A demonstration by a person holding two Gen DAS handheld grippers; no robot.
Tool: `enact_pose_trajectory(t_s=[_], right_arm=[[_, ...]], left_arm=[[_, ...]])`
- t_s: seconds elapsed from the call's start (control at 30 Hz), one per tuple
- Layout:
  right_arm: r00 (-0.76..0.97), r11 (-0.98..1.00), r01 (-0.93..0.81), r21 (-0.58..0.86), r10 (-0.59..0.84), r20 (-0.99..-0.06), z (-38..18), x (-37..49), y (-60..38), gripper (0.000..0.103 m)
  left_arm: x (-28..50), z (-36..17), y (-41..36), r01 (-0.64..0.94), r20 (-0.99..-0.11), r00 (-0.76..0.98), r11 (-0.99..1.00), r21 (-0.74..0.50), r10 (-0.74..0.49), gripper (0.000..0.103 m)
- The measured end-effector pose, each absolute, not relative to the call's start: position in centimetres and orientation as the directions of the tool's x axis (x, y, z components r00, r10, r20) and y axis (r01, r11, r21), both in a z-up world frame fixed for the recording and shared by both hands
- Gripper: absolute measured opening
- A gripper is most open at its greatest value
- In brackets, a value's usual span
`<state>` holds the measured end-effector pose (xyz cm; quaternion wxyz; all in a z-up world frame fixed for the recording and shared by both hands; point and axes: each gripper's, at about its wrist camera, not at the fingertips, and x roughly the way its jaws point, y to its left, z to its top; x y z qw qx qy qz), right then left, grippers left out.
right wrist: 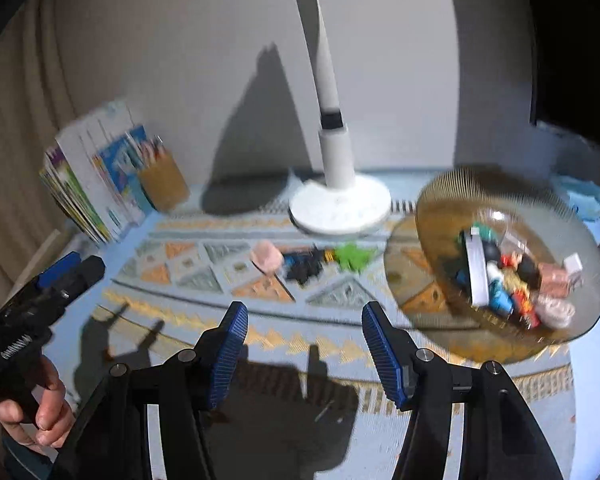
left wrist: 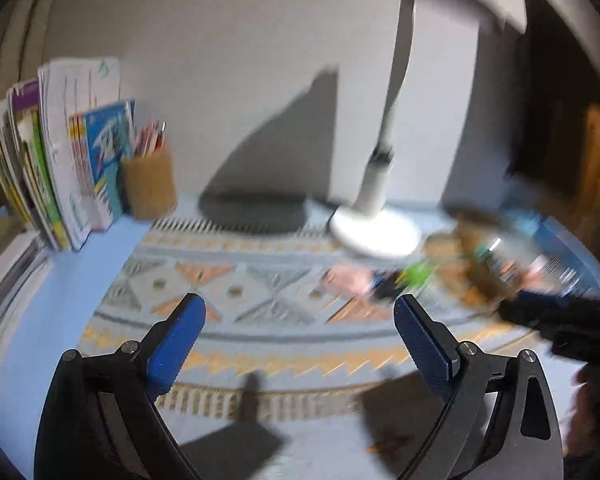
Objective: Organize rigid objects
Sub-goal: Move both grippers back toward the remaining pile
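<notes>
Three small toys lie in a row on the patterned mat: a pink one (right wrist: 266,258), a dark blue-black one (right wrist: 304,266) and a green one (right wrist: 354,256). Right of them stands an amber glass bowl (right wrist: 440,208) holding several small toys. My right gripper (right wrist: 304,312) hovers in front of the row, open, with nothing between its blue pads. In the blurred left wrist view, my left gripper (left wrist: 300,304) is wide open and holds nothing. It is left of the pink toy (left wrist: 348,278) and green toy (left wrist: 418,272), above the mat.
A white lamp base (right wrist: 340,208) stands behind the toys. Upright books (right wrist: 96,176) and a brown pencil cup (right wrist: 164,184) fill the back left corner. The mat (right wrist: 180,264) covers a light blue table. A hand (right wrist: 40,412) grips the left tool.
</notes>
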<state>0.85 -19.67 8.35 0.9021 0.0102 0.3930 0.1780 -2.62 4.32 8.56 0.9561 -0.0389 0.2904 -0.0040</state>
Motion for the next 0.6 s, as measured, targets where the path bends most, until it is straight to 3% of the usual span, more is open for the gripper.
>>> enact_pose_trajectory(t_s=[0.13,0.3,0.6], right_arm=[[0.584,0.946,-0.294,0.139,0.293,-0.757,4.8,1.8,-19.0,0.058],[0.588,0.960,-0.280,0.033,0.199,-0.784,2.1,2.3,-18.4,0.058],[0.596,0.957,-0.290,0.013,0.191,-0.780,1.1,2.4,-17.8,0.058]], left_arm=[[-0.5,4.1,4.7,-0.020,-0.658,0.751,0.995,-0.101,-0.051,0.095],[-0.5,3.4,4.5,-0.038,-0.655,0.755,0.996,-0.078,-0.023,0.095],[-0.2,2.7,3.5,-0.038,-0.684,0.729,0.999,-0.005,0.025,0.095]])
